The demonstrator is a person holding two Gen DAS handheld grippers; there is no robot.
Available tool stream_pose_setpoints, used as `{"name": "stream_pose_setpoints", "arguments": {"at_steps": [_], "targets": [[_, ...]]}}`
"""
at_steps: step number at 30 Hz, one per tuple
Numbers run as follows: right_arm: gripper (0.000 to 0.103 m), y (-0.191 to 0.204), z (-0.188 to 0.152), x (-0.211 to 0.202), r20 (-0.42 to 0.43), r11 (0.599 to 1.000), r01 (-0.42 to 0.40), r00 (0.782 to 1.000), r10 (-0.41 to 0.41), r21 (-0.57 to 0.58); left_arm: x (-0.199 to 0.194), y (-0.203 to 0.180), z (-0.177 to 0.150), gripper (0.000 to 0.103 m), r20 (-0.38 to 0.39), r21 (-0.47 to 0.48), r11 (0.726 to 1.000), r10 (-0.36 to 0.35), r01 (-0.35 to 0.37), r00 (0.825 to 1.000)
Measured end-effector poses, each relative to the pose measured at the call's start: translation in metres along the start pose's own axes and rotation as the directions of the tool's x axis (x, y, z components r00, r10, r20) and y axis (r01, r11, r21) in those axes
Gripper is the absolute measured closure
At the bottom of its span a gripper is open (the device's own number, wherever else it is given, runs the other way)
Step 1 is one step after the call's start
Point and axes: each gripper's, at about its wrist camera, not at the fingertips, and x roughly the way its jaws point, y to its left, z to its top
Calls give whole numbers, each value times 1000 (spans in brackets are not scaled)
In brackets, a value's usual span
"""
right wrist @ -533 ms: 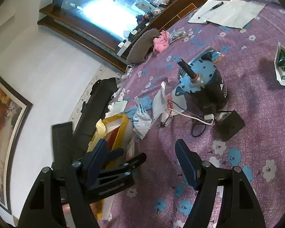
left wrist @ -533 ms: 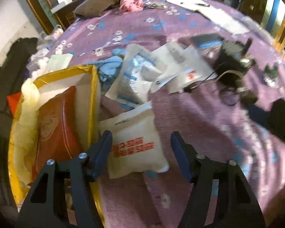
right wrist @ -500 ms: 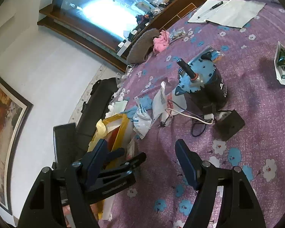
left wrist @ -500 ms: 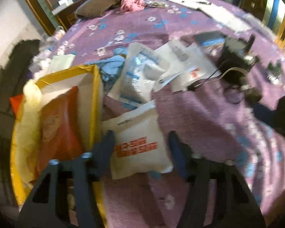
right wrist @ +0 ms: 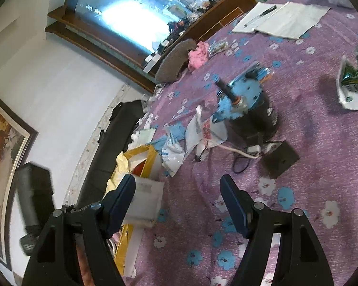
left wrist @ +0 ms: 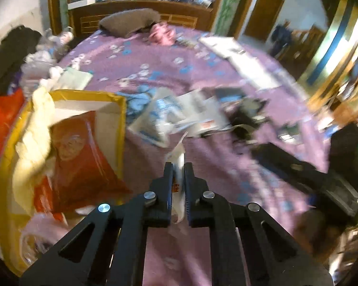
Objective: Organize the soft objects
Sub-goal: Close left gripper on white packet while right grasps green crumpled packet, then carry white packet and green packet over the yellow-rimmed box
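My left gripper (left wrist: 178,175) is shut on a white soft pouch (left wrist: 179,162) with red lettering, pinched edge-on between the pads above the purple flowered tablecloth (left wrist: 155,71). The right wrist view shows the same pouch (right wrist: 145,200) hanging beside the yellow box (right wrist: 148,159). Left of the gripper, the yellow box (left wrist: 120,119) contains a red pouch (left wrist: 81,157) and a cream soft bundle (left wrist: 35,128). My right gripper (right wrist: 179,202) hovers open over the cloth, holding nothing. The left view is motion-blurred.
Clear plastic bags (left wrist: 160,116) and a blue cloth (left wrist: 136,102) lie beyond the box. A blue motor (right wrist: 245,104) with a cord, a black block (right wrist: 280,158), a green-white packet (right wrist: 353,83), papers (right wrist: 281,19), a brown cushion (left wrist: 128,20) and pink cloth (left wrist: 161,32) occupy the table.
The left jaws have closed onto the white pouch, which lay flat between them, and lifted it off the cloth. The right gripper has stayed in place.
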Motion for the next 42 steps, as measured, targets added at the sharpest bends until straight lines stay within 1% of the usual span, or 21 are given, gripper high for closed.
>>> {"name": "stream_pose_setpoints", "arguments": {"at_steps": [3, 4, 6, 8, 11, 12, 13, 15, 18, 19, 20, 23, 25, 28, 30, 32, 36, 37, 40, 41, 42], "targets": [[30, 2, 1, -22, 57, 999, 34, 998, -36, 26, -17, -6, -6, 96, 13, -20, 996, -84, 84, 996], [30, 6, 5, -32, 85, 996, 89, 992, -90, 20, -20, -7, -7, 96, 14, -21, 995, -96, 97, 995], [30, 12, 18, -49, 149, 973, 231, 962, -231, 18, -22, -10, -9, 96, 8, -23, 991, -130, 130, 992], [30, 9, 32, -56, 185, 946, 319, 928, -323, 48, -22, -8, -11, 96, 4, -41, 985, -166, 167, 986], [29, -11, 57, -55, 193, 874, 466, 852, -486, 141, -22, -7, -13, 96, 5, -46, 981, -191, 191, 982], [29, -17, 63, -53, 189, 842, 514, 821, -538, 166, -22, -4, -14, 96, 2, -54, 979, -198, 198, 980], [29, -24, 69, -52, 191, 803, 565, 781, -595, 191, -20, -2, -15, 96, -2, -57, 977, -204, 204, 979], [29, -38, 80, -47, 172, 739, 637, 720, -672, 221, -17, 1, -16, 96, -12, -60, 977, -206, 205, 978], [29, -49, 87, -38, 153, 675, 699, 659, -736, 234, -10, 6, -18, 96, -29, -71, 976, -210, 208, 977], [29, -52, 88, -36, 160, 648, 726, 629, -761, 231, -8, 7, -18, 96, -35, -74, 976, -210, 207, 977], [29, -55, 89, -34, 167, 639, 736, 617, -769, 222, -6, 7, -19, 96, -39, -74, 976, -210, 207, 977], [29, -68, 86, -26, 158, 614, 765, 593, -789, 195, 1, 8, -21, 96, -56, -78, 977, -205, 200, 977], [29, -73, 86, -15, 140, 610, 774, 594, -792, 168, 7, 8, -22, 96, -69, -80, 977, -202, 196, 977], [30, -64, 83, -9, 146, 579, 806, 562, -814, 122, 13, 8, -23, 96, -88, -81, 979, -194, 188, 977], [36, -62, 82, -7, 148, 566, 818, 550, -822, 104, 15, 6, -24, 96, -91, -78, 980, -191, 184, 977], [55, -63, 82, -5, 146, 543, 834, 528, -837, 96, 16, 3, -23, 96, -90, -66, 983, -177, 171, 980], [61, -63, 83, -6, 138, 527, 846, 514, -846, 84, 18, -1, -24, 96, -95, -48, 989, -144, 140, 985], [67, -63, 83, -8, 137, 531, 842, 518, -845, 91, 19, -2, -24, 96, -95, -46, 990, -139, 135, 986], [72, -66, 83, -13, 132, 574, 810, 560, -818, 119, 22, -2, -25, 96, -103, -47, 991, -127, 123, 986], [73, -65, 82, -15, 132, 589, 798, 575, -807, 125, 23, -2, -25, 96, -110, -47, 992, -122, 118, 986], [74, -65, 81, -17, 133, 618, 775, 604, -786, 134, 25, -2, -26, 96, -118, -47, 993, -117, 113, 986]]}}
